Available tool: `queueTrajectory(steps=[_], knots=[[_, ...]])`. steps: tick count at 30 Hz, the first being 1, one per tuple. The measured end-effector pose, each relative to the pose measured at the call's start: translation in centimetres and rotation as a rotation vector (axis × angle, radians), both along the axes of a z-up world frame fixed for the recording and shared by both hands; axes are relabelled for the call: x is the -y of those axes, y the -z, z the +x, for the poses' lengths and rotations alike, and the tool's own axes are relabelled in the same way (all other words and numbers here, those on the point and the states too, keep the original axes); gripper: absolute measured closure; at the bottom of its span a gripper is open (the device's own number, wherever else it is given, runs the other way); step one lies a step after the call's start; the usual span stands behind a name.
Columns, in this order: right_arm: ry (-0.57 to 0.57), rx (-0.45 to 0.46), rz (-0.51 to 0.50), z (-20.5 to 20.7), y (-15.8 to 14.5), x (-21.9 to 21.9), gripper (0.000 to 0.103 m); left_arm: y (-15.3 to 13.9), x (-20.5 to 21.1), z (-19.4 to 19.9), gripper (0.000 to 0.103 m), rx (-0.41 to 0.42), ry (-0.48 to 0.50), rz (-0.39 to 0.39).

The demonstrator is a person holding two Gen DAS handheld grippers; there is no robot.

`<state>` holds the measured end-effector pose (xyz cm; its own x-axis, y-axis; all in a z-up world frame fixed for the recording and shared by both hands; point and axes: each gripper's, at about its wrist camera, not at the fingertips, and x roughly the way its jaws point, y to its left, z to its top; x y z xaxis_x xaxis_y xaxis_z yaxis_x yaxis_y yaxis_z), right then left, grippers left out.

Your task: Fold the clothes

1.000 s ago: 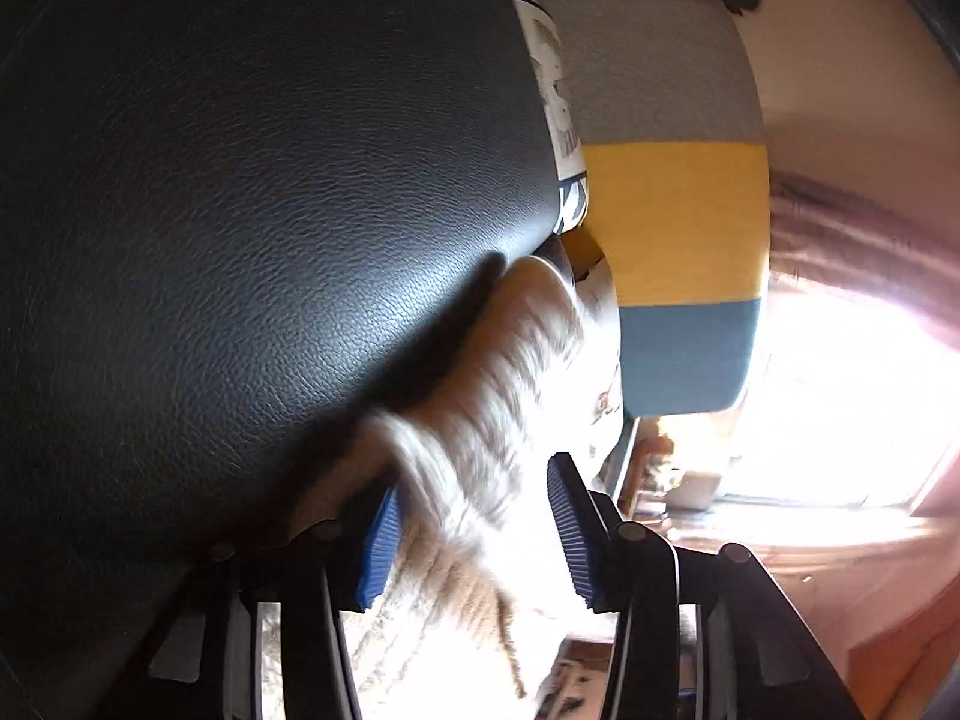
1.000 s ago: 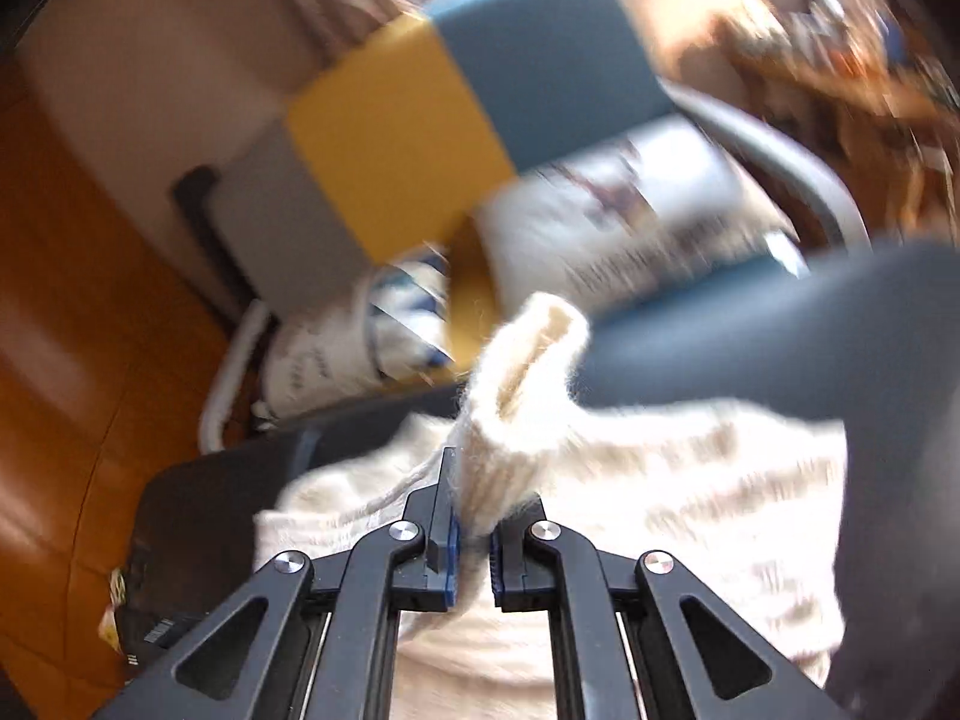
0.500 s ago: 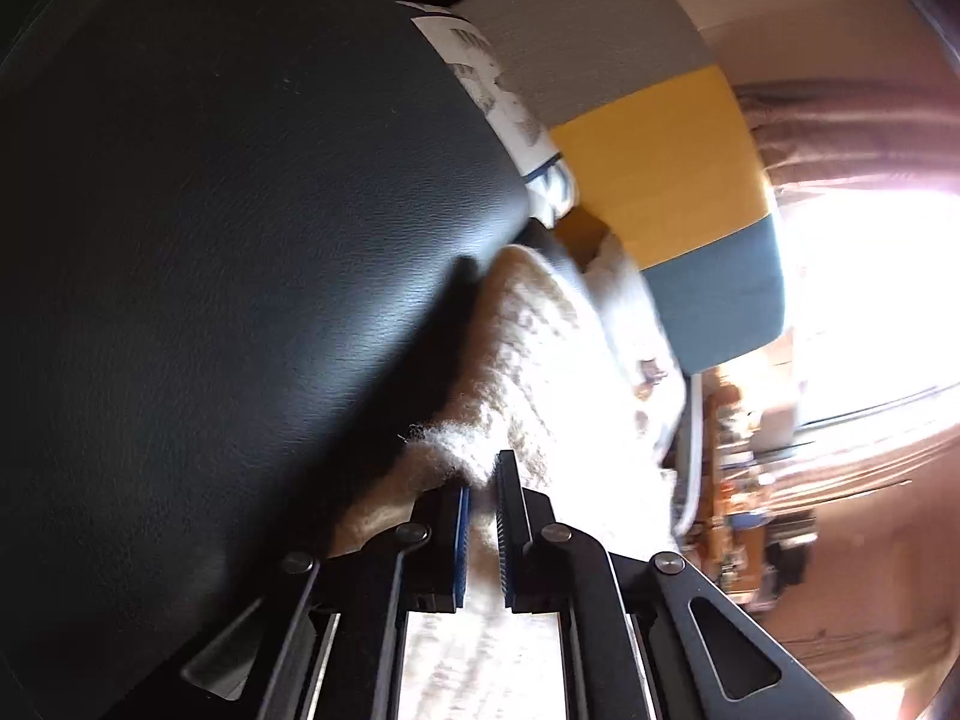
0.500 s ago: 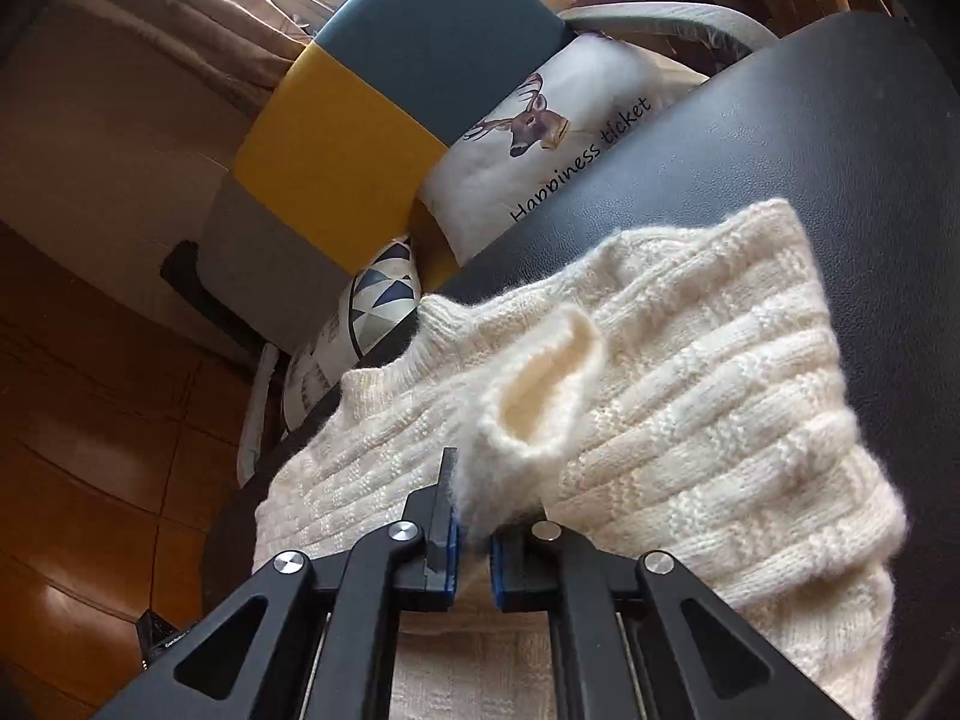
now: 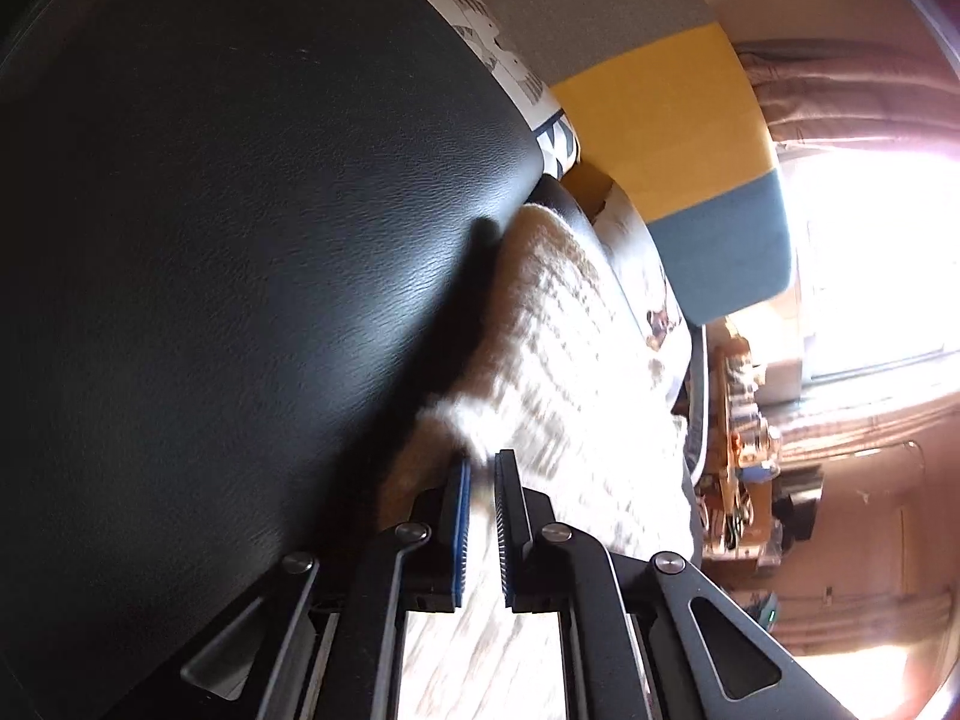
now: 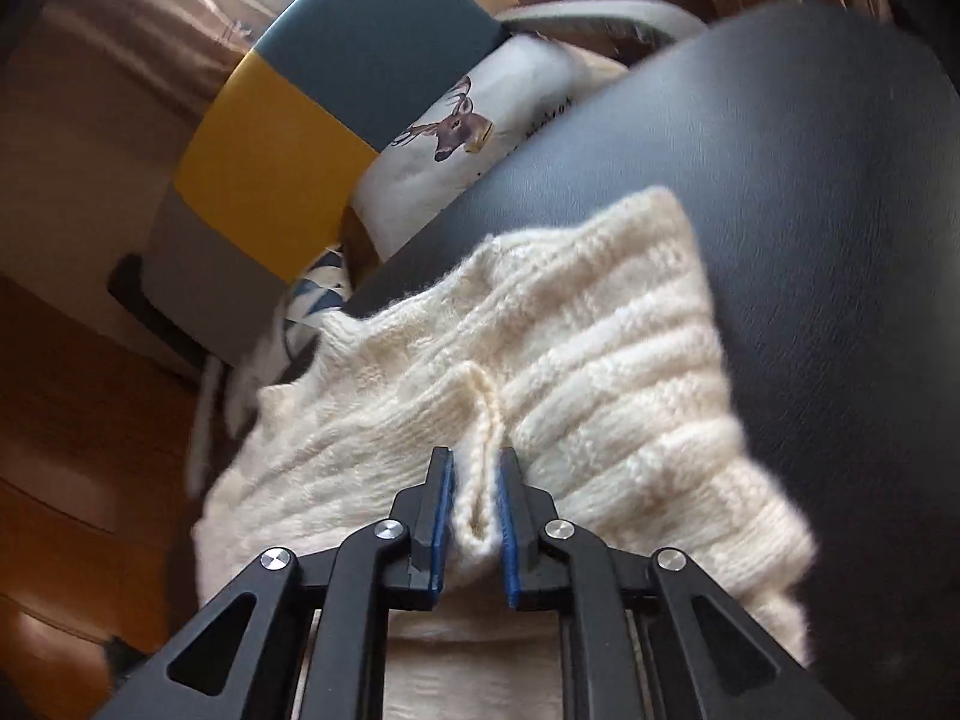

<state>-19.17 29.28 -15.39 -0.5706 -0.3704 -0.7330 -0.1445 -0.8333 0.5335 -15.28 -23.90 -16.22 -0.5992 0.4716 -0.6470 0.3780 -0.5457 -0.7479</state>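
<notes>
Both grippers pinch the cream knit sweater (image 6: 600, 360), which lies mid-frame on the black leather surface (image 6: 810, 210). Right gripper (image 6: 475, 516) clamps a cuff at bottom centre; left gripper (image 5: 480, 522) nips an edge, probably to keep the fold even.

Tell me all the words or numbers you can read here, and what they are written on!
Deer cushion: a line of dark writing runs beside the deer picture, but the black surface hides part of it and the rest is too blurred to read.
Patterned cushion: dark marks only, a pattern; no letters can be made out.
Cream sweater, chair back, both grippers: no writing.
</notes>
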Motion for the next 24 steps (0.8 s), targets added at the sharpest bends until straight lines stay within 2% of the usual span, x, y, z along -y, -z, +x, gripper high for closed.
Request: queueTrajectory(steps=[3,6,9,10,13,15,17,19,21,23,24], knots=[[-0.005,-0.007,0.100,0.3,-1.2,-0.1,0.086,-1.5,1.0,1.1,0.095,-0.009,0.002,-0.032],[0.020,-0.101,0.179,1.8,-3.6,-0.6,0.082,-2.8,3.0,1.7,0.095,-0.036,-0.017,-0.083],[-0.071,-0.157,0.184,1.7,-5.4,1.1,0.082,-3.3,4.0,-0.1,0.094,-0.037,0.016,-0.119],[-0.127,-0.162,0.184,1.4,-5.6,2.3,0.082,-3.4,3.9,-1.1,0.090,-0.039,0.031,-0.127],[-0.285,-0.149,0.222,0.3,-5.6,6.2,0.082,-3.1,3.4,-4.5,0.080,-0.042,0.106,-0.148],[-0.326,-0.113,0.261,-0.6,-4.6,7.7,0.082,-2.3,3.1,-6.4,0.073,-0.036,0.156,-0.118],[-0.317,-0.066,0.291,-1.3,-3.3,7.9,0.082,-1.5,3.0,-8.0,0.069,-0.029,0.195,-0.087],[-0.297,-0.021,0.310,-1.9,-1.9,7.6,0.082,-0.8,2.7,-9.2,0.067,-0.011,0.217,-0.093],[-0.284,-0.015,0.308,-1.8,-1.2,6.8,0.082,-0.4,2.6,-9.9,0.062,-0.033,0.243,-0.048],[-0.283,-0.024,0.332,-1.6,-0.7,6.3,0.084,-0.7,2.1,-10.2,0.067,-0.058,0.251,-0.069],[-0.285,-0.034,0.366,-1.4,-0.7,6.2,0.085,-1.2,1.8,-10.2,0.080,-0.082,0.252,-0.090]])
